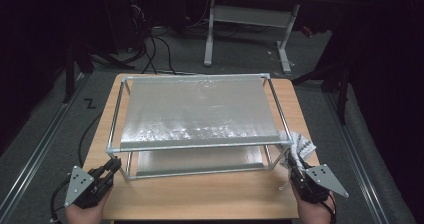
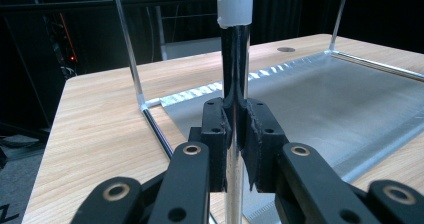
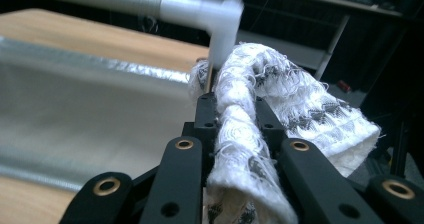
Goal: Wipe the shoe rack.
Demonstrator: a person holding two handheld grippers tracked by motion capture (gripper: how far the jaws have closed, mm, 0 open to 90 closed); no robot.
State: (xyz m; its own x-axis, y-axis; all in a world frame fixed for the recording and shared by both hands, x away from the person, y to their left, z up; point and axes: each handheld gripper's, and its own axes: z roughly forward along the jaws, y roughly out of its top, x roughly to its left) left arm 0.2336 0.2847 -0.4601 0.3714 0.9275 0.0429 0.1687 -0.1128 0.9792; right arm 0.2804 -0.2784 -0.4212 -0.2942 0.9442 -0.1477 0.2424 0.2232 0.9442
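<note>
At the table's [image 1: 200, 194] near edge, the left gripper [image 1: 114, 165] clamps the rack's [image 1: 200, 145] front-left post [image 2: 235, 64]; near the front-right corner, the right gripper [image 1: 294, 168] pinches a white cloth [image 1: 301, 146] against the rack's corner post.

Just ahead of the black left gripper [image 2: 235, 134] stands a silvery rack [image 1: 197, 145] with white corner joints. Between the black right gripper's [image 3: 235, 129] jaws, a white cloth [image 3: 280, 114] carries grey speckled patterning. Beneath both, the table [image 1: 210, 194] is light wood-grain.
</note>
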